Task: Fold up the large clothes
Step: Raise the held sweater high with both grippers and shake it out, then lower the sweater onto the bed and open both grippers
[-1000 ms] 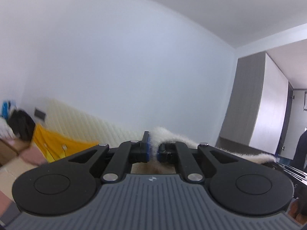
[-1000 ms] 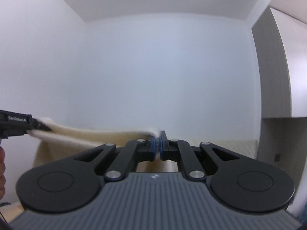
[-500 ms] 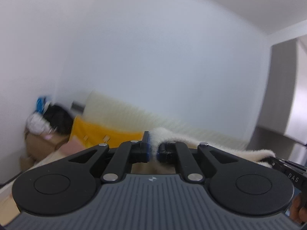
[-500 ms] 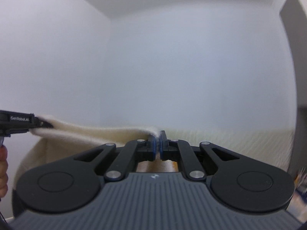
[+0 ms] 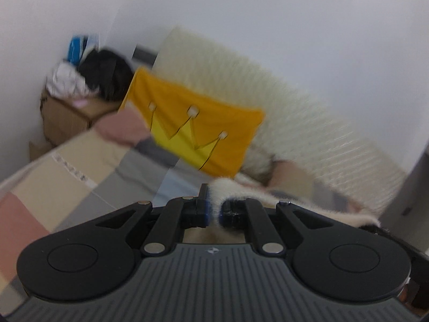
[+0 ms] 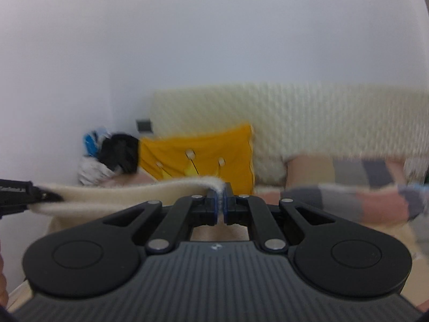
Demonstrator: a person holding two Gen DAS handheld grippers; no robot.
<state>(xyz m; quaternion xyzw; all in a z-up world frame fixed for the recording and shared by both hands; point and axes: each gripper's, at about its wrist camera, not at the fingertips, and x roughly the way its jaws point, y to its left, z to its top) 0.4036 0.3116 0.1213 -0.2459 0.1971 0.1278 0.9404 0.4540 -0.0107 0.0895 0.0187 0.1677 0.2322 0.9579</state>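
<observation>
A cream fluffy garment [image 6: 120, 196] is stretched between both grippers. My left gripper [image 5: 213, 209] is shut on one corner of the cream garment [image 5: 295, 201], whose edge runs off to the right. My right gripper [image 6: 220, 206] is shut on the other corner, and the edge runs left to the left gripper's tip [image 6: 29, 193]. The rest of the garment hangs below, hidden by the gripper bodies.
A bed with a patchwork cover [image 5: 80, 166] lies below and ahead, with a yellow crown pillow [image 5: 198, 131] and a cream padded headboard [image 6: 308, 112]. A cardboard box piled with clothes [image 5: 77, 91] stands in the corner at left.
Both grippers have tilted downward with the garment still held: the views showed mostly wall and ceiling before, and now show the bed, pillow and headboard.
</observation>
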